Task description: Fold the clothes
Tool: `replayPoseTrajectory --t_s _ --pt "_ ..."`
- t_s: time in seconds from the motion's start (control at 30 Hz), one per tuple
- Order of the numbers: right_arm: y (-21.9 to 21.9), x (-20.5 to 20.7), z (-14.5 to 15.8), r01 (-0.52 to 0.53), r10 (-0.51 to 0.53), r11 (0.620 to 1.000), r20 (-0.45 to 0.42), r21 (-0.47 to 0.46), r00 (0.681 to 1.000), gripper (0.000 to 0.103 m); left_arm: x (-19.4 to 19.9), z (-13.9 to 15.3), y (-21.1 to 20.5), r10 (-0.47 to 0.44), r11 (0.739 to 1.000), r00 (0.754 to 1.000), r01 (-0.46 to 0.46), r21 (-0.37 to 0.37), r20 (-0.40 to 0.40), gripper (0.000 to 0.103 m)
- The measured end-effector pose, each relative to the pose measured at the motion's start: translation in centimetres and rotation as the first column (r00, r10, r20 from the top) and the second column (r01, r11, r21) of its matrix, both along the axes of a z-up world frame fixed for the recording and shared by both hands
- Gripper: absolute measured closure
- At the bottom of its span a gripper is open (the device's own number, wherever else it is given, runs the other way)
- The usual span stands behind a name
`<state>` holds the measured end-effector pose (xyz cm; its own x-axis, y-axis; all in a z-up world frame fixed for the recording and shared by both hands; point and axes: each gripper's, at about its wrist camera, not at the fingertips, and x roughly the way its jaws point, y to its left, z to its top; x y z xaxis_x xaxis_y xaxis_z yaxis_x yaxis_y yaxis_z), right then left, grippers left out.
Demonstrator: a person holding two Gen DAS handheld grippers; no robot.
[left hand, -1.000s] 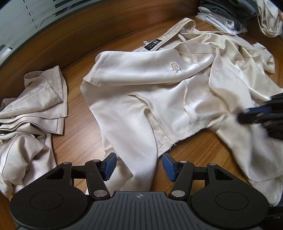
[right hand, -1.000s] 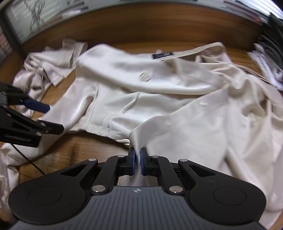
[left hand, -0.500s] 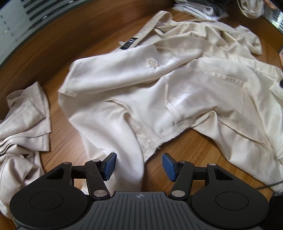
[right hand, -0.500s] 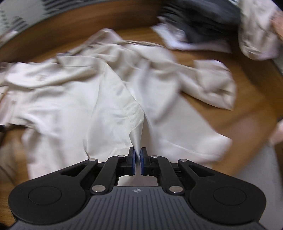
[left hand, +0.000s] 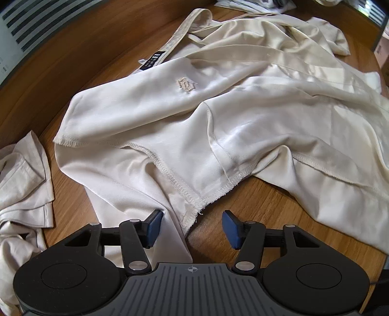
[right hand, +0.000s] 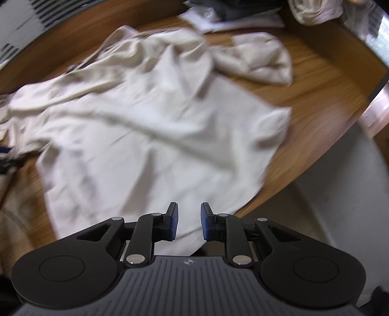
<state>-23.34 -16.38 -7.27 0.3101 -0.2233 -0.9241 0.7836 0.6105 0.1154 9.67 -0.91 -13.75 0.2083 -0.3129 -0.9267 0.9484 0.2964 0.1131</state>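
Released now, the cream shirt [right hand: 150, 136] lies under the opening right gripper [right hand: 187, 222]; left gripper [left hand: 192, 228] closes half-wide over its hem, gripping nothing.

Free room and obstacles. The cream shirt [left hand: 218, 136] sprawls over most of the wooden table [left hand: 262, 201]. A wedge of bare wood opens beside its frayed hem, just ahead of the left claw [left hand: 192, 227], whose closing jaws straddle a fold of the shirt. A second crumpled garment [left hand: 22, 184] blocks the table's left edge, with a narrow strip of wood between it and the shirt. Near the right claw [right hand: 189, 224], jaws opening over the shirt's edge, a band of table [right hand: 323, 116] lies uncovered on the right. A pile of clothes [right hand: 233, 17] crowds the far rim.
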Motion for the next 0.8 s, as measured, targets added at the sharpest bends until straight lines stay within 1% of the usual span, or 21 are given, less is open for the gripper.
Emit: replayPoseTrajectory --t_s 0.07,0.27,0.4,0.5,0.6,0.67,0.8 --pt "2.0 0.4 -0.3 -0.013 0.013 1.000 0.017 0.021 1.000 0.075 -0.1 0.0 0.0 -0.016 1.000 1.000 0.016 0.001 0.011 0.051" --pt "5.7 0.8 -1.3 -0.018 0.014 0.997 0.049 0.071 0.999 0.074 0.1 0.1 -0.1 -0.029 1.000 0.998 0.029 0.003 0.049 0.058" --pt "6.8 1.0 -1.7 -0.027 0.022 0.996 0.057 0.090 0.998 0.074 0.4 0.2 -0.1 -0.017 1.000 0.998 0.017 0.002 0.067 0.062" --pt "7.3 0.7 -2.3 -0.011 0.006 0.995 0.050 0.099 0.999 0.074 0.6 0.0 -0.1 -0.012 1.000 0.997 0.012 0.006 0.079 0.065" --pt "7.2 0.3 -3.4 0.030 -0.035 0.993 0.043 0.116 0.998 0.074 0.7 -0.1 -0.1 -0.007 1.000 0.996 0.006 0.005 0.091 0.068" --pt "7.2 0.1 -4.0 0.054 -0.061 0.989 0.047 0.138 0.997 0.074 0.8 -0.1 -0.1 -0.007 1.000 0.995 0.006 0.005 0.101 0.072" --pt "7.3 0.0 -4.9 0.085 -0.094 0.982 0.050 0.166 0.994 0.074 0.9 -0.2 -0.2 -0.006 1.000 0.993 0.004 0.016 0.122 0.072"
